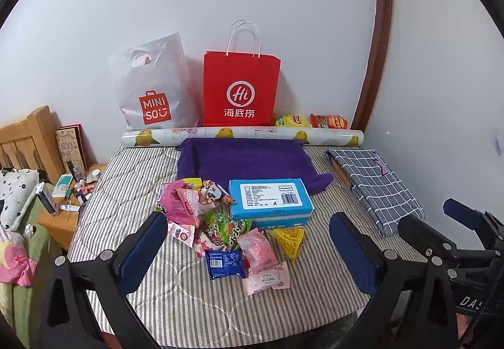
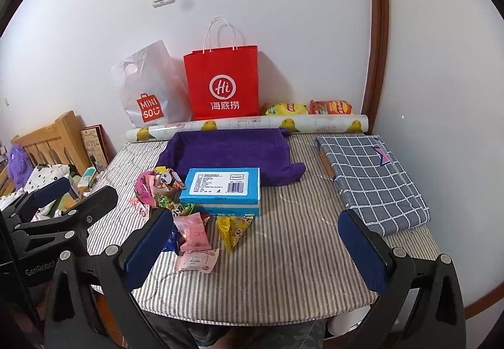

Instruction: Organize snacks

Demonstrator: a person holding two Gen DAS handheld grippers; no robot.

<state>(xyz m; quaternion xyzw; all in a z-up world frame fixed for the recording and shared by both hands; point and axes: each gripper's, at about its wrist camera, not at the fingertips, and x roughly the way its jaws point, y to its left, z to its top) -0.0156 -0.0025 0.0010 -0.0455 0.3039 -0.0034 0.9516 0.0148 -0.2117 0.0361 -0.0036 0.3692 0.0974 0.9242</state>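
The snacks (image 1: 226, 232) sit in a loose heap dead ahead of the left hand-held gripper (image 1: 249, 257), toward the front-left of the counter (image 1: 315, 301), so left's nearer; the right hand-held gripper (image 2: 256, 249) has them off to its left. Both hang released, holding nothing. It's crinkly foil packets, no clear long axis, against a stiff blue box (image 1: 271, 199).

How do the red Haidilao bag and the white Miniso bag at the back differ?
The red bag is stiff paper with twisted cord handles and stands upright and square; the white Miniso bag is soft plastic with a die-cut handle hole, slumped and leaning. The red bag carries a white logo, the white one a red logo. Both sit against the wall behind the patterned roll, side by side.
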